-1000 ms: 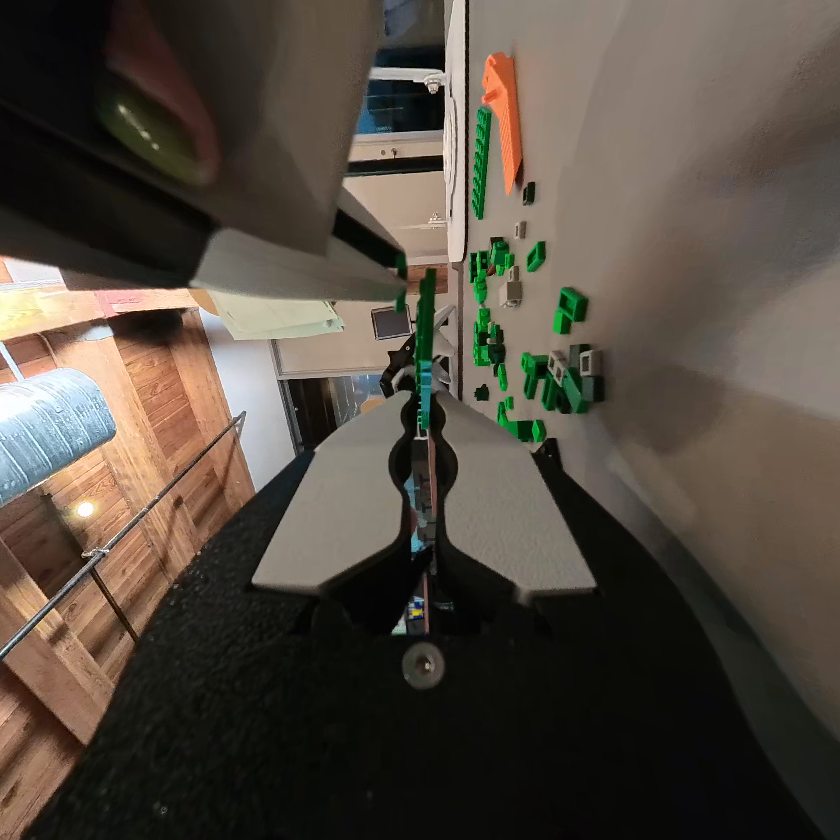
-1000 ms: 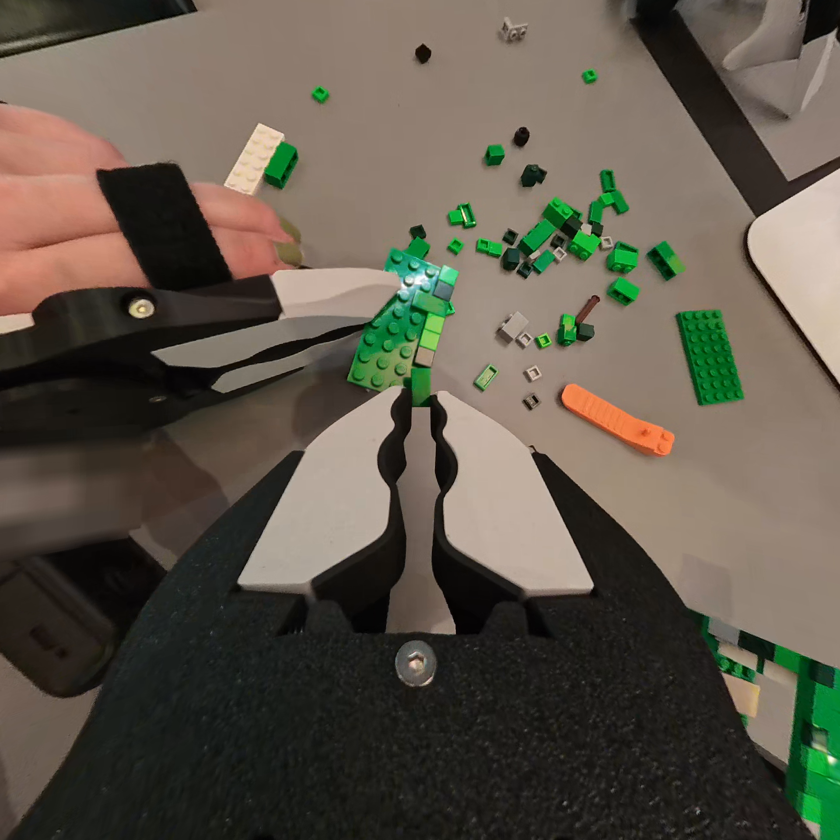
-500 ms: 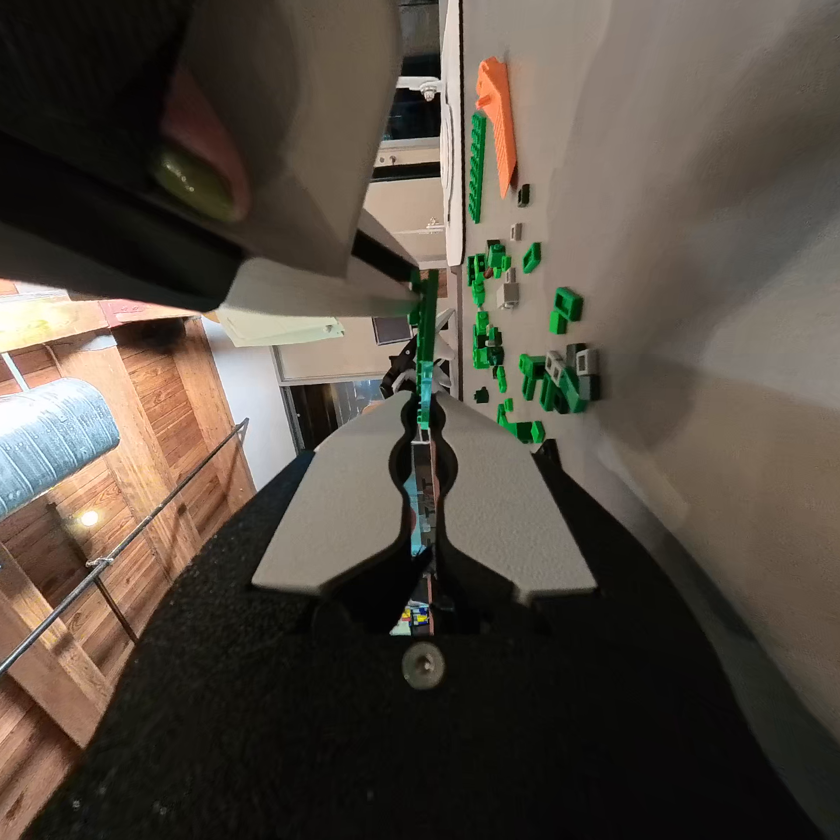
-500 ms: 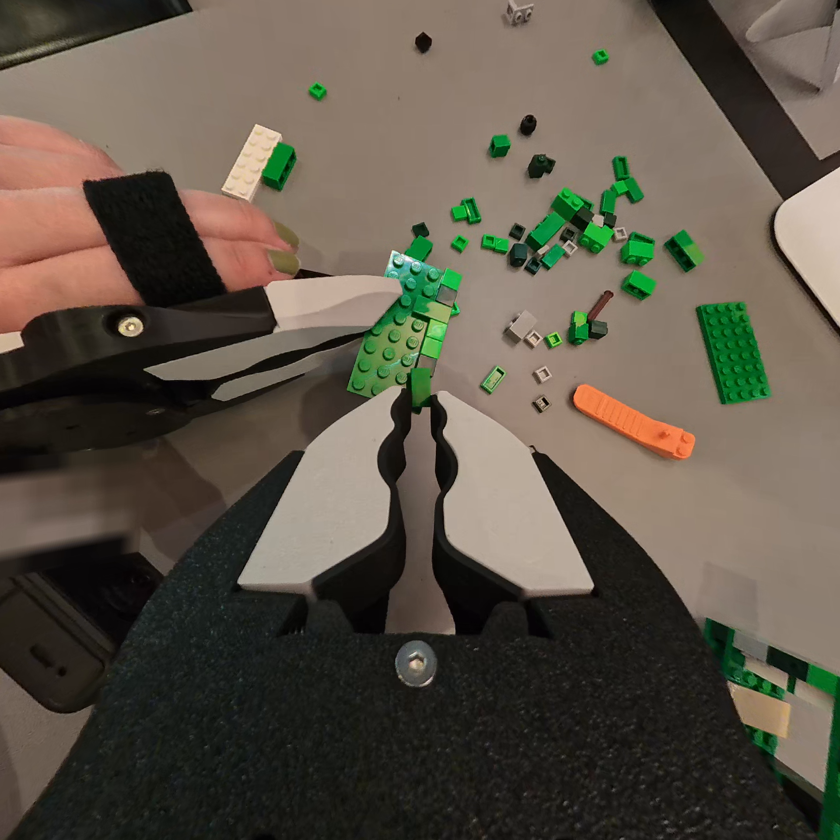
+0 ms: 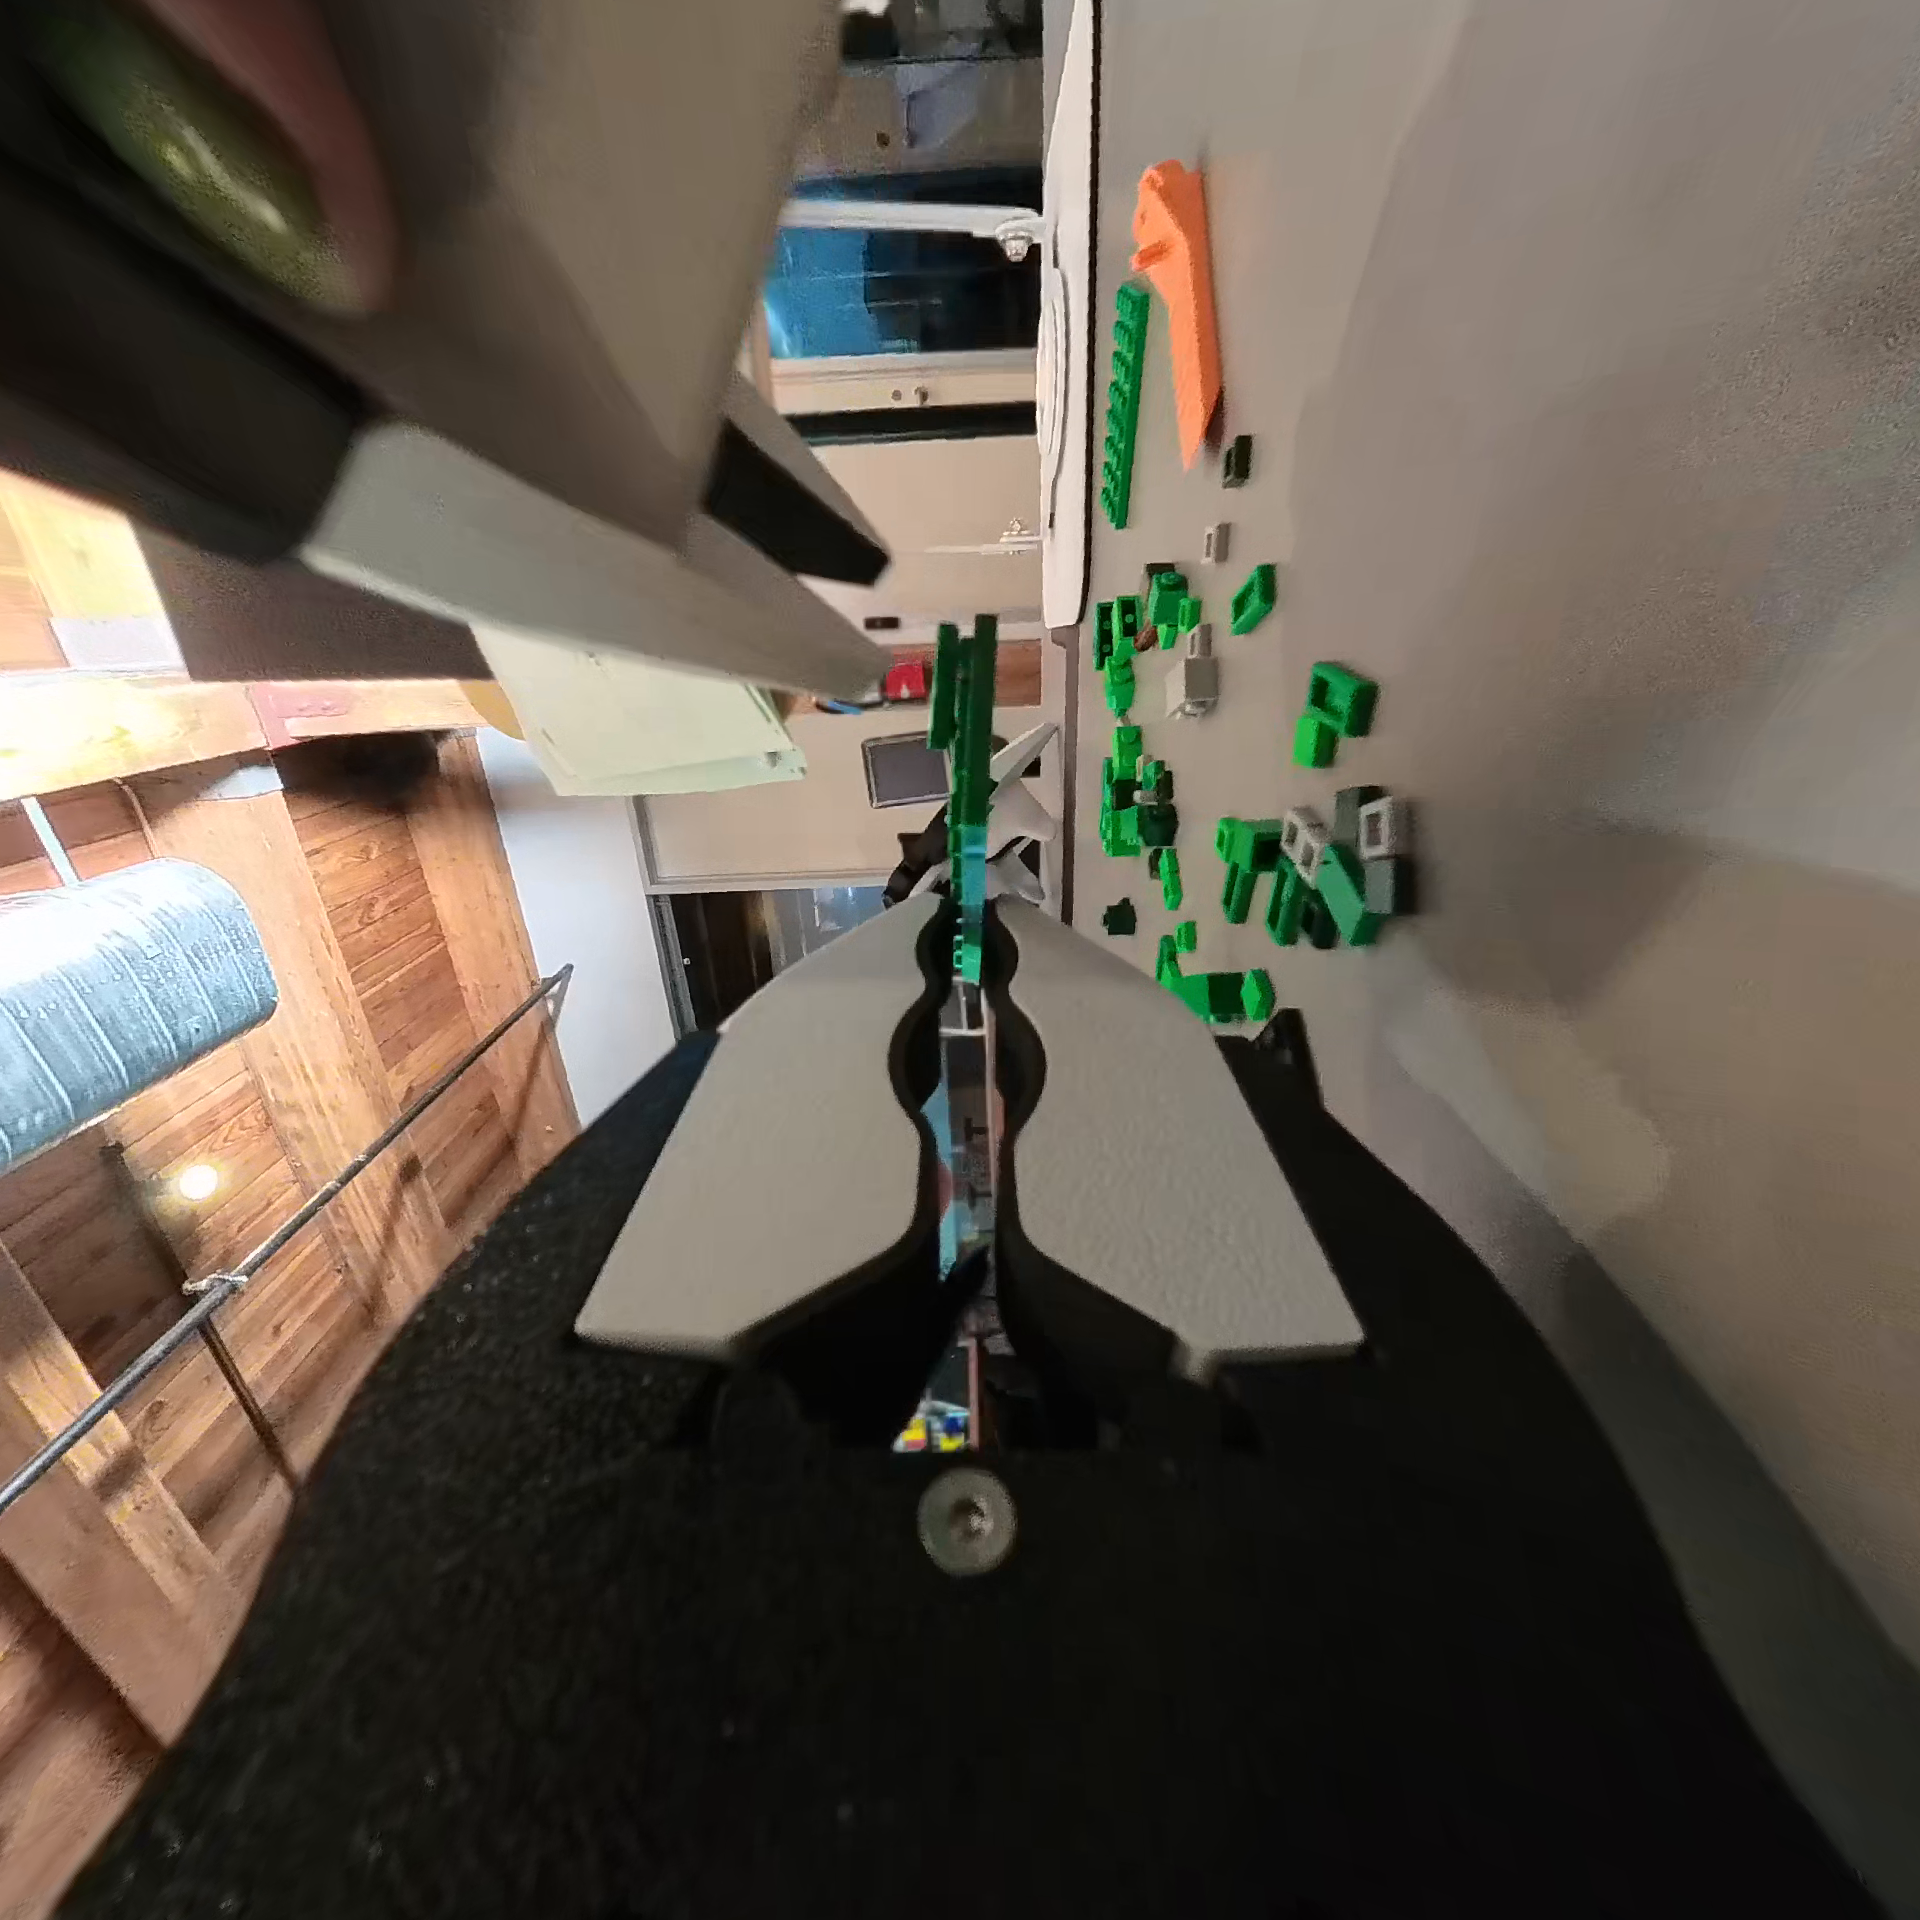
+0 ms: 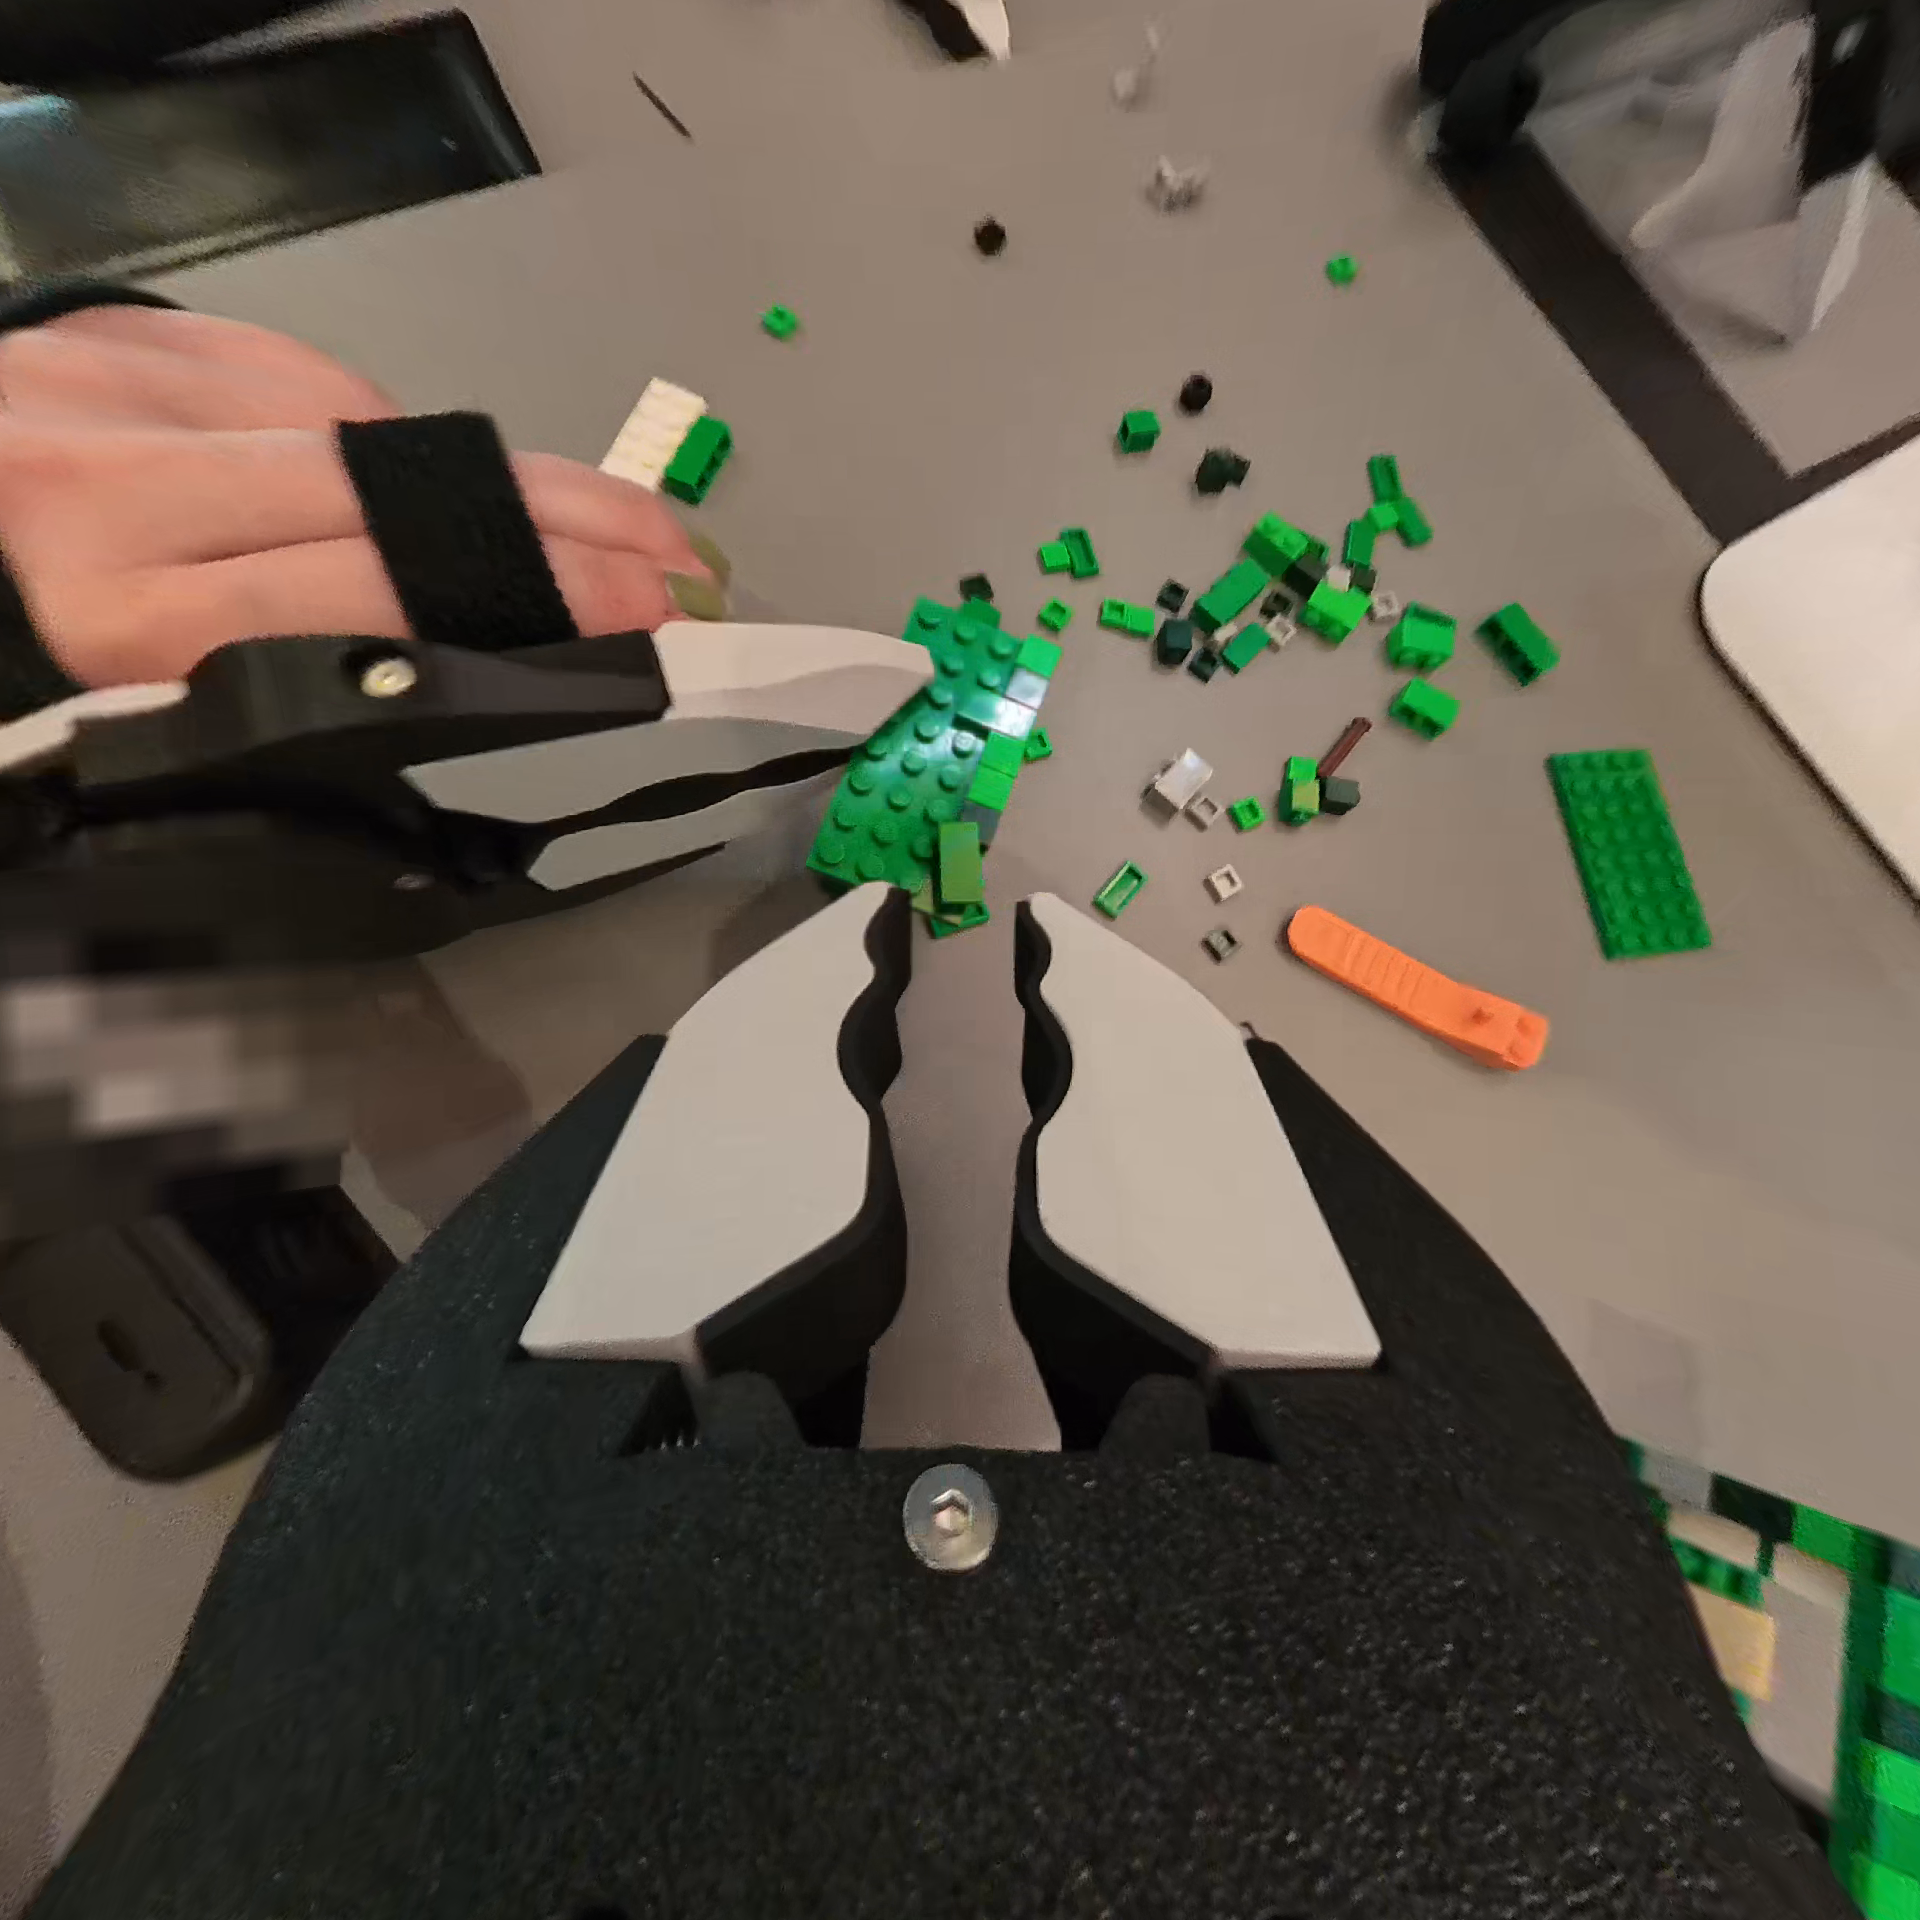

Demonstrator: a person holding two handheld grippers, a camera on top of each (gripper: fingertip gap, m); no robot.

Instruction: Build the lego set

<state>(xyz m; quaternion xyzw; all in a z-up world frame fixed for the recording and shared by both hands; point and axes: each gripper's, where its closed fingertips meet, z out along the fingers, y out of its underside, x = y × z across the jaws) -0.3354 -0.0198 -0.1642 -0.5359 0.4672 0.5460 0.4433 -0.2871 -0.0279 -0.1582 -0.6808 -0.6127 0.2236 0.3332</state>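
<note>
My left gripper [image 5: 971, 920] is shut on a green studded plate [image 5: 966, 748], seen edge-on and held above the grey table [image 5: 1558, 520]. In the right wrist view the left gripper [image 6: 883, 712] holds the plate [image 6: 914, 748] tilted, with a strip of small green and grey tiles along its right side. My right gripper [image 6: 958, 914] is open and empty, just below the plate's lower edge. A small green piece [image 6: 958, 873] sits at that edge, between and just beyond the fingertips. The right gripper [image 5: 883, 623] shows blurred at the upper left of the left wrist view.
Loose green, grey and black pieces [image 6: 1299, 603] lie scattered on the table behind the plate. An orange brick separator [image 6: 1413, 987] and a flat green plate [image 6: 1626, 852] lie to the right. A white brick with a green one [image 6: 665, 436] lies far left. A white board [image 6: 1829, 644] is at the right edge. The grippers' ends are close to 5 cm from one another. From the right gripper's tips to the orange brick separator [image 6: 1413, 987] is close to 12 cm.
My right gripper was shut on the small green piece at the plate's lower edge; it has opened and let go. The left gripper still holds the plate.
</note>
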